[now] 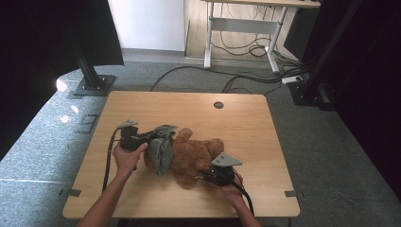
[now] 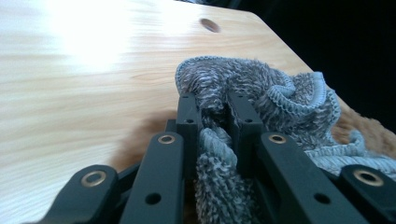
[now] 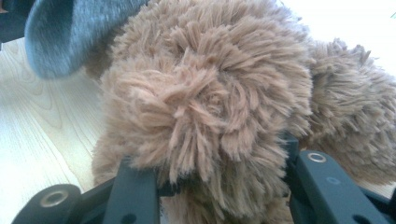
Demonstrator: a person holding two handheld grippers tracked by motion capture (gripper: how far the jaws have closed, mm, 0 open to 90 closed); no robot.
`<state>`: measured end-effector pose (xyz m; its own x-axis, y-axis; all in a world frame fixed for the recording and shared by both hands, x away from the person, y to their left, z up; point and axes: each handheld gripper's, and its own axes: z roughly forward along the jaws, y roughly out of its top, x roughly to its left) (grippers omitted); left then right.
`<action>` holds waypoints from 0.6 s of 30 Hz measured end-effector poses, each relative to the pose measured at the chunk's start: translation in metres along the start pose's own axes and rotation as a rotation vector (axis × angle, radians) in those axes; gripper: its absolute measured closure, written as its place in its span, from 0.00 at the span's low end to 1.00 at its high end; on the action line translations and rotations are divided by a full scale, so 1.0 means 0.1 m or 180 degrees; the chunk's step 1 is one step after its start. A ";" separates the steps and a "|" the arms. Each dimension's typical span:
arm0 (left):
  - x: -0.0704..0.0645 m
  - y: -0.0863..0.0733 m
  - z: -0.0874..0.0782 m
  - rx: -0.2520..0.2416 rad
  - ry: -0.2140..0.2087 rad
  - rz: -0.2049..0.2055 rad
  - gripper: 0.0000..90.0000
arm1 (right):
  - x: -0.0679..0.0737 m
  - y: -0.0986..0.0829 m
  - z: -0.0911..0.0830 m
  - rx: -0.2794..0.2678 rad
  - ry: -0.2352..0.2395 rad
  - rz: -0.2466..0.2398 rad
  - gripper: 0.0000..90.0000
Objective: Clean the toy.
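While the high view has a brown teddy bear (image 1: 196,158) lying mid-table (image 1: 198,111), a grey towel (image 1: 161,146) covers its left end. Left gripper (image 2: 214,122) view: jaws pinched on looped terry. Right gripper (image 3: 205,172) view: jaws clamp shaggy fur.

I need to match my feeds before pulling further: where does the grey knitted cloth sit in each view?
High view: grey knitted cloth at table centre-left, draped over the brown teddy bear, beside the left gripper.
Left gripper view: centre, pinched between the jaws.
Right gripper view: top left corner, blurred.
Shared landmark: the teddy bear's brown fur, touching the cloth in every view.
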<state>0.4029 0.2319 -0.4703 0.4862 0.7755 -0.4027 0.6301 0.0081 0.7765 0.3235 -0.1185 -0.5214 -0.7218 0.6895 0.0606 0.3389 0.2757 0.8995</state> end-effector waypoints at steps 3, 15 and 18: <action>0.07 -0.09 -0.03 -0.0020 -0.0093 -0.0109 0.85 | 0.01 -0.01 0.00 -0.0014 -0.0006 0.0002 0.65; -0.08 -0.45 -0.16 -0.0243 -0.0066 0.0169 0.86 | 0.07 -0.08 -0.08 0.0012 0.0018 0.0116 0.58; -0.12 -0.52 -0.15 -0.0295 -0.0023 0.0252 0.86 | 0.06 -0.05 -0.11 0.0002 0.0035 0.0155 0.45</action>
<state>0.3552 0.2321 -0.4985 0.5367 0.7716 -0.3415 0.5312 0.0056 0.8473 0.3107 -0.1230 -0.5213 -0.7109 0.6948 0.1090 0.3742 0.2425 0.8951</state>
